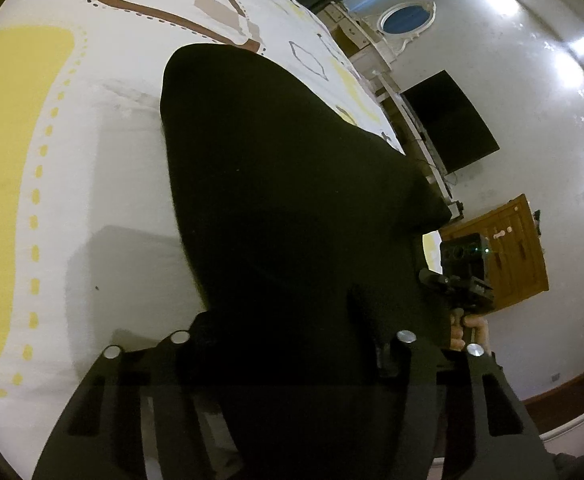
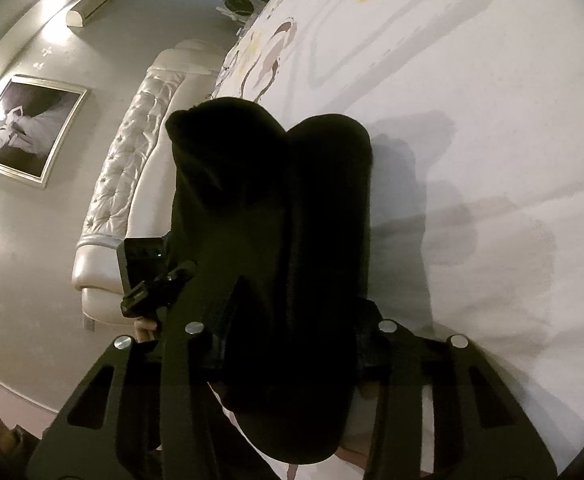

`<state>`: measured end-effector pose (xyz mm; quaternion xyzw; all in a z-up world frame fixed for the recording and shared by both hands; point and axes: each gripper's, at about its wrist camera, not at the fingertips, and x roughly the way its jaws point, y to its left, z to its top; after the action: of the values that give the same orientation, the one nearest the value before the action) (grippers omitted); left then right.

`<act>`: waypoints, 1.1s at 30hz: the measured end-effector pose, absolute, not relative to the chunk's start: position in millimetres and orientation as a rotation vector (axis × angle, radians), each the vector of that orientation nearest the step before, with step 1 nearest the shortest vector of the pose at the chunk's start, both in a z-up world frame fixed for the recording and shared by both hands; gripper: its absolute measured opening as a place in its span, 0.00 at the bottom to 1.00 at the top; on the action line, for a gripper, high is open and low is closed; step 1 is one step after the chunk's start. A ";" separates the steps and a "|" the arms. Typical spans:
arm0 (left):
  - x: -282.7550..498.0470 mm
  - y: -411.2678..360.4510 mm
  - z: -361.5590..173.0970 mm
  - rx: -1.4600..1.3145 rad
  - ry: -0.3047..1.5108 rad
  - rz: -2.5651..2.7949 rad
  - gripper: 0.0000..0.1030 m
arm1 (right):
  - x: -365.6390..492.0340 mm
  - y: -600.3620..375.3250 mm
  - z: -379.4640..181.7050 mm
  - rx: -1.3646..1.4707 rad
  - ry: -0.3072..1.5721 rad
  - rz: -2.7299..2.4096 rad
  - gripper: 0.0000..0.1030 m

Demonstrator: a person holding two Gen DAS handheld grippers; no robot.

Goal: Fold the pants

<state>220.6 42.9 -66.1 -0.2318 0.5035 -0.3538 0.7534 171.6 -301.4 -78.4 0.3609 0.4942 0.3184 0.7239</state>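
Note:
The black pants [image 1: 275, 184] hang in front of the left wrist camera, lifted above the patterned bedsheet [image 1: 71, 120]. My left gripper [image 1: 292, 344] is shut on the pants' edge; its fingertips are buried in the dark cloth. In the right wrist view the same black pants [image 2: 292, 220] drape down in two folds over the white sheet [image 2: 472, 160]. My right gripper [image 2: 292, 336] is shut on the cloth too. Each view shows the other gripper beside the cloth, the right one [image 1: 462, 276] held by a hand, the left one [image 2: 151, 276] likewise.
The bed's tufted white headboard [image 2: 127, 152] lies left of the sheet. A framed picture [image 2: 27, 128] hangs on the wall. A dark TV screen [image 1: 450, 120], a wooden cabinet [image 1: 508, 248] and a white dresser with oval mirror [image 1: 406, 20] stand beyond the bed.

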 end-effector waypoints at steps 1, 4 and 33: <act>220.9 41.7 -64.0 -0.506 1.098 -0.768 0.49 | 171.1 -301.1 -76.7 0.797 1.088 0.703 0.40; 218.3 36.9 -60.5 -0.482 1.084 -0.750 0.46 | 170.8 -300.5 -76.1 0.799 1.081 0.706 0.38; 218.9 47.2 -37.1 -0.447 1.014 -0.711 0.36 | 183.2 -265.7 -51.5 0.748 0.994 0.756 0.27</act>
<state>218.9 47.2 -37.1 -0.2076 0.4711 -0.3304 0.7910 183.2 -265.7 -51.5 0.3418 0.4542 0.3453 0.7467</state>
